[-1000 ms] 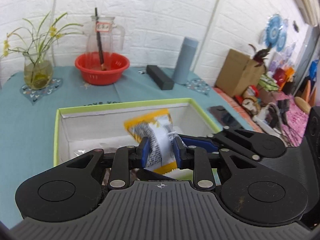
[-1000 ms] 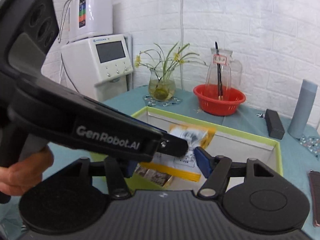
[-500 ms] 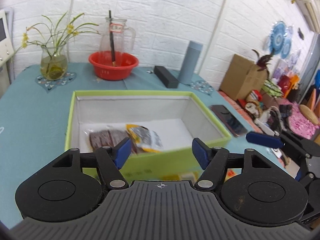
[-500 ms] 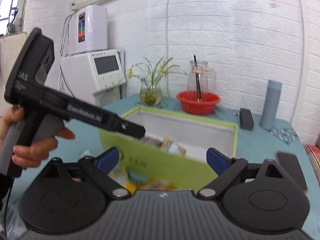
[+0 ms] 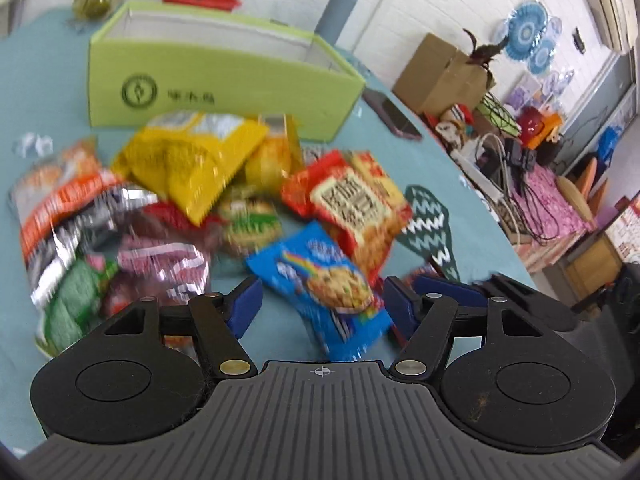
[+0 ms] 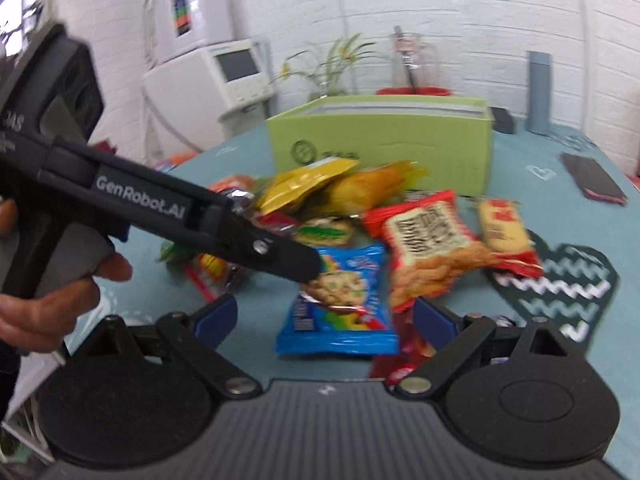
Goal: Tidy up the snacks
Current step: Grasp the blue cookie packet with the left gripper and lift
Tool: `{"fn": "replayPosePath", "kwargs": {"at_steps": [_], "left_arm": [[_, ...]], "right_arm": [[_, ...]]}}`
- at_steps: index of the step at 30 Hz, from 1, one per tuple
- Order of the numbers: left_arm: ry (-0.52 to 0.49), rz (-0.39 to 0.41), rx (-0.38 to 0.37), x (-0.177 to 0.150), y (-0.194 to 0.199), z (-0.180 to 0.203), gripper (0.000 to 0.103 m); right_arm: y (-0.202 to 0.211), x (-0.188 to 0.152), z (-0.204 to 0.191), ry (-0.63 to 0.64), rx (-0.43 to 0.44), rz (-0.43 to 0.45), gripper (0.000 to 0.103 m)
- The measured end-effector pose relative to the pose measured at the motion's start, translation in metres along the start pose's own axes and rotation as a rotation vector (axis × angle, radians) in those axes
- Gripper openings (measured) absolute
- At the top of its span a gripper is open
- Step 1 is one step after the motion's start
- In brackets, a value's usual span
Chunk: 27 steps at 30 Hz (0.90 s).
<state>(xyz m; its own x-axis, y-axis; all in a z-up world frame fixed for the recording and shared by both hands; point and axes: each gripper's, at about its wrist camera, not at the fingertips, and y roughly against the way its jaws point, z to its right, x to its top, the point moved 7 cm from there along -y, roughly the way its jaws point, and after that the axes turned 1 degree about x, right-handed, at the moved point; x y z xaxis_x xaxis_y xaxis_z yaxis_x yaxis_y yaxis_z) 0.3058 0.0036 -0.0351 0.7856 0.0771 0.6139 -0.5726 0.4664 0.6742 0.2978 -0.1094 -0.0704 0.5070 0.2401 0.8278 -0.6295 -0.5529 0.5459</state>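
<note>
The left gripper (image 5: 322,304) is seen with its blue pads apart; its jaws have just been closing a little, with no pad pressing on anything. A blue packet (image 5: 320,276) lies on the teal table (image 5: 52,80) between the pads, its near end reaching toward the right pad, though contact cannot be told through the blur. The right gripper (image 6: 325,316) is held with its pads spread wide, and the same blue packet (image 6: 340,312) is seen flat on the cloth in the gap between them, nearer the right pad and free of both. A red packet (image 5: 360,208) lies just beyond the blue one, partly overlapping it. Further packets, among them a yellow packet (image 5: 188,156), are heaped to the left of these. The green box (image 5: 216,84) stands behind the heap, near the yellow packet. In the right wrist view, the left gripper is held by a hand (image 6: 48,304), its tip over the blue packet's far edge.
</note>
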Motion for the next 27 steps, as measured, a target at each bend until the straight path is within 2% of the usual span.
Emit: {"fn": "replayPosePath", "kwargs": {"at_steps": [2, 6, 8, 9, 12, 17, 20, 21, 23, 27], "left_arm": [[0.028, -0.014, 0.003, -0.001, -0.003, -0.005, 0.05], [0.056, -0.059, -0.07, -0.001, -0.016, -0.011, 0.054], [0.063, -0.07, -0.064, -0.003, -0.019, -0.014, 0.058], [0.056, -0.068, -0.055, -0.006, -0.02, -0.014, 0.06], [0.052, -0.055, -0.07, -0.011, -0.013, -0.015, 0.056], [0.049, -0.044, -0.055, -0.005, -0.009, -0.025, 0.055], [0.042, -0.058, -0.079, -0.007, -0.012, -0.023, 0.054], [0.035, -0.055, -0.083, -0.009, -0.013, -0.023, 0.052], [0.013, -0.06, -0.079, -0.012, -0.015, -0.021, 0.016], [0.031, -0.059, -0.094, -0.015, -0.007, -0.02, 0.013]], "right_arm": [[-0.015, -0.002, -0.007, 0.048, 0.015, -0.017, 0.094], [-0.04, -0.009, -0.009, 0.079, -0.021, -0.082, 0.094], [-0.038, -0.01, -0.016, 0.093, -0.027, -0.078, 0.094], [-0.036, -0.01, -0.022, 0.088, -0.002, -0.077, 0.094], [-0.03, -0.014, -0.034, 0.11, 0.01, -0.08, 0.094], [-0.036, -0.008, -0.026, 0.07, -0.052, -0.091, 0.094], [-0.043, -0.009, -0.023, 0.054, -0.064, -0.1, 0.092], [-0.043, -0.009, -0.024, 0.067, -0.082, -0.099, 0.086], [-0.039, -0.007, -0.026, 0.061, -0.075, -0.091, 0.07], [-0.029, -0.003, -0.029, 0.047, -0.064, -0.088, 0.069]]}}
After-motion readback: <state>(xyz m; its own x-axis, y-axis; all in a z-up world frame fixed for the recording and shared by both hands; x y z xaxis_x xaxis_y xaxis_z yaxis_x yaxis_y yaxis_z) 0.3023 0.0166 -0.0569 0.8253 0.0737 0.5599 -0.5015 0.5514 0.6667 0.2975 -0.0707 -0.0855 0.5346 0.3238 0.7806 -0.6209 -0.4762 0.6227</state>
